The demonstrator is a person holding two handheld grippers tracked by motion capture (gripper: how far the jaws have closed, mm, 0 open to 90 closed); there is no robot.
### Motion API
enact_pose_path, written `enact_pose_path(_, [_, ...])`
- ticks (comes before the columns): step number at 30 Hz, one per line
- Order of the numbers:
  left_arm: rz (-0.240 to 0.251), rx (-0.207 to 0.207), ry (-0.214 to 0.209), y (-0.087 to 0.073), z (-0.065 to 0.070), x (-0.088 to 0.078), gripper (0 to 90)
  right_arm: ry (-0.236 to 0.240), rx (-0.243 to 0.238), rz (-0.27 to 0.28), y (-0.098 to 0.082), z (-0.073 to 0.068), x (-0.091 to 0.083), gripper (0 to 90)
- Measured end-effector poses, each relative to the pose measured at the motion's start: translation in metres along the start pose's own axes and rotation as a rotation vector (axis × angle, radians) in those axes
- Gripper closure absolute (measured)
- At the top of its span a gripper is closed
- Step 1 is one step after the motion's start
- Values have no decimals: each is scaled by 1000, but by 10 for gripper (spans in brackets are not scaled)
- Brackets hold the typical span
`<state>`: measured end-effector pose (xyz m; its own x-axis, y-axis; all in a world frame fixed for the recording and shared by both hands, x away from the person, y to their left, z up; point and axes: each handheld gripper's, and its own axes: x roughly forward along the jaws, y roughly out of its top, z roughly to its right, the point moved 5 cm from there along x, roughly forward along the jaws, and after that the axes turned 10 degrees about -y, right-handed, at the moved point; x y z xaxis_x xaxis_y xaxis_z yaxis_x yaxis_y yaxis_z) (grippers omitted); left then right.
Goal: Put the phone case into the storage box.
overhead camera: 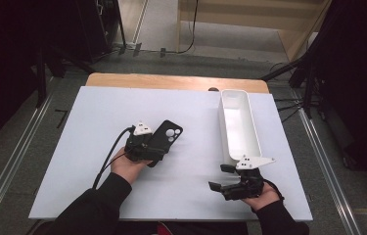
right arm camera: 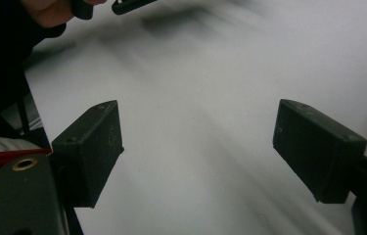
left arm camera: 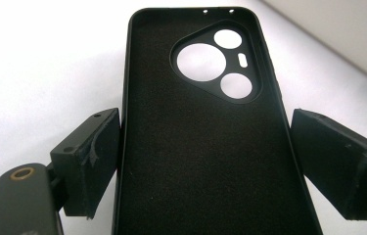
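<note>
A black phone case (overhead camera: 168, 135) lies inside-up on the white table top (overhead camera: 98, 147), its camera cut-out at the far end. My left gripper (overhead camera: 157, 148) stands open around the case's near end. In the left gripper view the case (left arm camera: 200, 147) runs between the two jaws, and each black pad (left arm camera: 93, 156) stands very close to a long edge. My right gripper (overhead camera: 220, 177) is open near the table's front right, pointing left, with nothing between its fingers. In the right gripper view (right arm camera: 198, 147) bare white surface lies between the jaws.
A long white bin (overhead camera: 240, 127) stands on the right half of the table, just beyond my right gripper. A wooden edge (overhead camera: 171, 81) runs along the far side of the table. The left hand's sleeve (right arm camera: 0, 58) fills the upper left of the right gripper view.
</note>
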<state>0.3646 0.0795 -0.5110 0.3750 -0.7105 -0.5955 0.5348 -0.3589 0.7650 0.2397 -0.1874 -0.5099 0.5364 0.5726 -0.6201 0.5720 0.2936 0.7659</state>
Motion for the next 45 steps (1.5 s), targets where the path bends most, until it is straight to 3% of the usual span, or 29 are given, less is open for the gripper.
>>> enact_pose_path(9, [10,-5,-29,1,5,-7,131,-56,-26,2,13,-4,4,169])
enact_pose_path(12, [34,-17,-52,2,10,-12,131,-65,-30,1,20,-7,5,169])
enact_pose_path(19, [81,-29,-61,7,16,-18,131,-72,-34,7,31,-10,5,169])
enact_pose_path(22, [98,-34,-70,8,21,-18,130,-64,-4,7,39,-11,6,174])
enact_pose_path(33, [129,-44,-73,3,26,-15,131,-84,30,13,54,-12,14,175])
enact_pose_path(40, [188,-58,-66,-1,29,-15,130,-93,53,26,67,-10,17,175])
enact_pose_path(45, [190,-80,-64,-3,29,-15,130,-96,66,23,77,-8,21,175])
